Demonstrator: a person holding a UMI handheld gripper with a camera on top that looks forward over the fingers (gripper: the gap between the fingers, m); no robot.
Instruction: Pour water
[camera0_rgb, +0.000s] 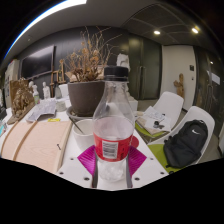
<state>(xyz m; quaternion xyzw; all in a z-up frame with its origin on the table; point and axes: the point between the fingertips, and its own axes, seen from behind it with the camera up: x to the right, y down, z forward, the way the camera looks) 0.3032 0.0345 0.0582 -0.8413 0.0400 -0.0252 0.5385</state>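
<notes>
A clear plastic water bottle (113, 122) with a red label and a dark cap stands upright between my fingers. My gripper (113, 160) is shut on the bottle, with the magenta pads (88, 156) pressing its lower body from both sides. A white cup (84, 128) sits just behind the bottle to its left, on the white table (150, 158). The bottle's base is hidden between the fingers.
A dark pot with dried plants (86, 92) stands behind the cup. A light wooden box (38, 142) lies to the left. To the right are a black bag (187, 142), a white chair (165, 108) and green items (152, 130).
</notes>
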